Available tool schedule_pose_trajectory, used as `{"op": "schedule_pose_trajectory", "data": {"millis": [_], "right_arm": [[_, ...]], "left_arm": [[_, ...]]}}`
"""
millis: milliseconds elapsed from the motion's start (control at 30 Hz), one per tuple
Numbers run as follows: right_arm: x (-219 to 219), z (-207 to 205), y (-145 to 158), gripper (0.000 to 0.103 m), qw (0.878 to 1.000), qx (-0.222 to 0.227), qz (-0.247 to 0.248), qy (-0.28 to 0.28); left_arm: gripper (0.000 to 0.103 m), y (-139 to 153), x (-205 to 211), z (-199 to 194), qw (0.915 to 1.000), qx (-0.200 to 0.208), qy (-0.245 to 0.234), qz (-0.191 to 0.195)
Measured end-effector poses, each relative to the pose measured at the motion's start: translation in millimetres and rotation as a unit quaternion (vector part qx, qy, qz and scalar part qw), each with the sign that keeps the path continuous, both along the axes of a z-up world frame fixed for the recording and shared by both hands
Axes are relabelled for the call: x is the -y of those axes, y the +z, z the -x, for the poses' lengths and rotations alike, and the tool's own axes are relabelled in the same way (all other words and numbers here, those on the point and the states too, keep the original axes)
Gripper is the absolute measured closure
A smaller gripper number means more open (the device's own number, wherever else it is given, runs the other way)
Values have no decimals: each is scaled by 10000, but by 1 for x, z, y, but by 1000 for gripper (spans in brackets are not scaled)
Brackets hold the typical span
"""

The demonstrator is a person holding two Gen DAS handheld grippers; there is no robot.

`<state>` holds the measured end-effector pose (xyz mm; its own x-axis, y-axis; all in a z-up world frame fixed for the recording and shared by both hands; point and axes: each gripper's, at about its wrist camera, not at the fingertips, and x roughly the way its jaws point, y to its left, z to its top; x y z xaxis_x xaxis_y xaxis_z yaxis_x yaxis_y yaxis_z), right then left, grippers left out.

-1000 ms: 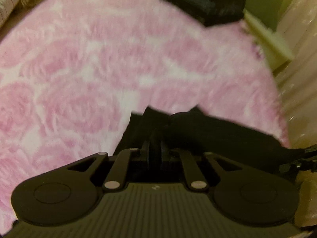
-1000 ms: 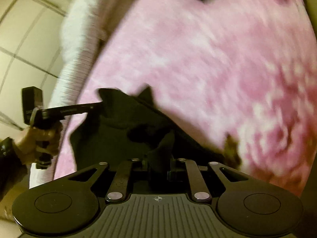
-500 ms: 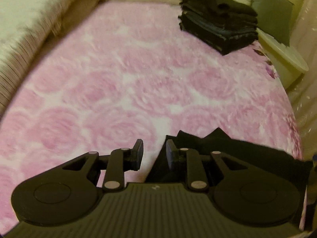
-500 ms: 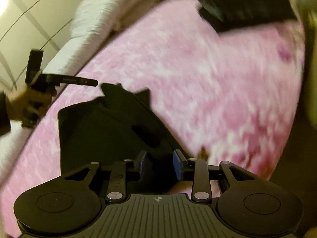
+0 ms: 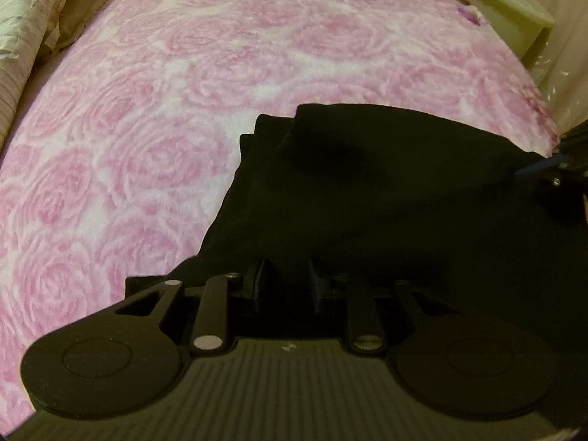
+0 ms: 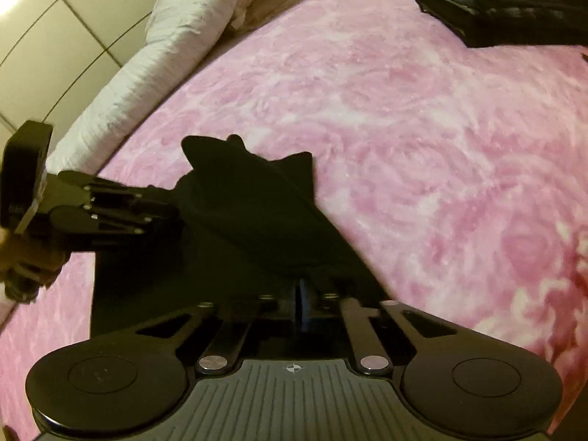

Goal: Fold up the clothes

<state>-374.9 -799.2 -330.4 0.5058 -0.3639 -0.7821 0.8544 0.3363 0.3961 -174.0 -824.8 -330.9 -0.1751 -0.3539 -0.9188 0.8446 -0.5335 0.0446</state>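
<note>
At the bottom of the left view, the left gripper [image 5: 284,281] sits low over the near edge of the black garment [image 5: 386,198]. Its fingers have a gap between them, but the dark cloth hides the tips, so I cannot tell if they pinch the cloth or are just let go. At the bottom of the right view, the right gripper [image 6: 305,303] has its fingers close together, right at the cloth's near edge. It looks like it is pinching the cloth, but black on black makes that hard to be sure of.

The black garment lies in the lower middle of both views, on the pink rose blanket [image 5: 147,128]. It is bunched, with pointed corners sticking up on its far side. I think both grippers are at the near edge so they can lift it over for a fold.

Farther away, at the top of both views, a stack of folded dark clothes [image 6: 507,3] sits. That looks like where done pieces go. A white quilt [image 6: 165,47] lies along the upper left.
</note>
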Motion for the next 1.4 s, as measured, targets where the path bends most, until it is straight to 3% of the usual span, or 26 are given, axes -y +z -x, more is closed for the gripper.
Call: {"op": "schedule_pose_trajectory", "data": {"millis": [433, 633, 667, 733, 767, 800, 900, 1000, 1167, 1267, 1333, 1400], "right_arm": [[-5, -6, 7, 99, 9995, -221, -109, -192], [-24, -24, 35, 98, 9948, -1016, 108, 19], [-32, -29, 42, 93, 9939, -1084, 177, 132], [-51, -42, 55, 75, 9921, -1112, 314, 480], [-64, -51, 61, 57, 9904, -1105, 400, 728], [-77, -62, 64, 48, 9879, -1086, 483, 996], [-110, -95, 61, 48, 9794, -974, 601, 1661], [-133, -121, 50, 48, 9722, -877, 602, 2085], [-141, -130, 23, 46, 9693, -990, 545, 2186], [-138, -131, 23, 46, 9685, -991, 393, 2251], [-123, -115, 37, 46, 9808, -717, 269, 1796], [-107, -95, 49, 46, 9882, -681, 364, 1322]], "left_arm": [[84, 2, 0, -2, 10000, -36, -17, -64], [80, 37, -23, -46, 9982, 183, 100, 557], [79, 43, -30, -56, 9973, 267, 76, 683], [67, 51, -50, -72, 9937, 501, -215, 980], [64, 51, -62, -75, 9907, 658, -461, 1095], [62, 51, -74, -78, 9868, 817, -718, 1201], [62, 42, -103, -74, 9749, 978, -1497, 1329], [62, 25, -111, -63, 9677, 1090, -1838, 1336], [51, 4, -88, -66, 9804, 824, -1521, 944], [51, 16, -81, -75, 9847, 727, -1401, 745], [55, 31, -77, -89, 9897, 572, -1036, 805], [60, 36, -62, -109, 9957, 378, -313, 786]]}}
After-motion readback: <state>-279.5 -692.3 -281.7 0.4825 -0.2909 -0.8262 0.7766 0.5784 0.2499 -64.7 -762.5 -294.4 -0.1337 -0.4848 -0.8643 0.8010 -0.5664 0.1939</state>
